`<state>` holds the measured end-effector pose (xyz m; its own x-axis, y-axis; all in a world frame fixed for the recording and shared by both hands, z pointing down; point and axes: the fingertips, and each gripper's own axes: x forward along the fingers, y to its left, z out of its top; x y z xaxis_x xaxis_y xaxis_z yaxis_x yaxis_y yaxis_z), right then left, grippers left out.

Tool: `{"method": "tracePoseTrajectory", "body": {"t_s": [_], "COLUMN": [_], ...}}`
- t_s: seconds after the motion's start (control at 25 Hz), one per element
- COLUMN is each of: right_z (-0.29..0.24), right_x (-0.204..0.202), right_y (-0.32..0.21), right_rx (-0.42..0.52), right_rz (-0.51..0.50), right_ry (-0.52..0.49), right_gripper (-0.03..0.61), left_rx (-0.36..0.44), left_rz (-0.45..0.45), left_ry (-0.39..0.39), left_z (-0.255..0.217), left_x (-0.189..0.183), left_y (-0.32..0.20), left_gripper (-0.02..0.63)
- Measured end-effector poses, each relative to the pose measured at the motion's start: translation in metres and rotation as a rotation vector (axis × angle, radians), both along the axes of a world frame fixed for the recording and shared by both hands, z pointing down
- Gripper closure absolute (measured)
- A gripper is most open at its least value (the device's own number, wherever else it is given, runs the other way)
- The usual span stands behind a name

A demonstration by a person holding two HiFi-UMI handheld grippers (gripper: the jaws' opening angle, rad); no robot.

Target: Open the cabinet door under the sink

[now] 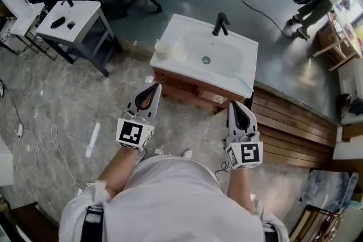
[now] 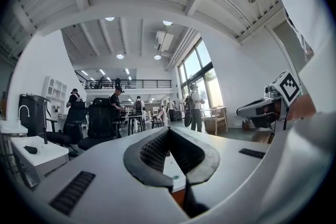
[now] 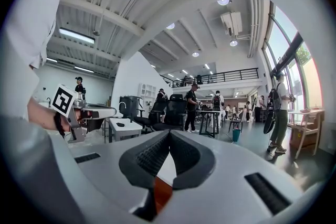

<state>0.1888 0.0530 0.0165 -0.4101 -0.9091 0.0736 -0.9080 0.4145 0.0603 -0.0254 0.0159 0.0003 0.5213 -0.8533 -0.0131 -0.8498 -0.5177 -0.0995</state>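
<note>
Person in white top stands facing a white sink w/ black faucet, both tools held level toward the wood-brown cabinet door under it. The left tool has its jaws closed tip to tip, nothing between them, its tip near the door's left end. The right tool is likewise closed & empty, near the right end. Door is seen only from steeply above. Pale cup sits on sink's front-left corner; white side bench stands well apart at left
</note>
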Motion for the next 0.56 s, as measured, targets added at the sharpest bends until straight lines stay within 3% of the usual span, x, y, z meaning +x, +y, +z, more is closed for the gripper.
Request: {"method": "tracePoseTrajectory", "body": {"t_s": [0.56], "right_z": [-0.006], "right_x": [-0.014], "right_y": [0.010], "right_rx": [0.005], "right_rz": [0.017], "right_ry": [0.007], "right_gripper": [0.548], "left_rx": [0.012], "left_rz": [0.024], "left_ry": [0.007], "left_z": [-0.007], "left_x": [-0.010], "left_y": [0.004], "left_gripper": [0.597]}}
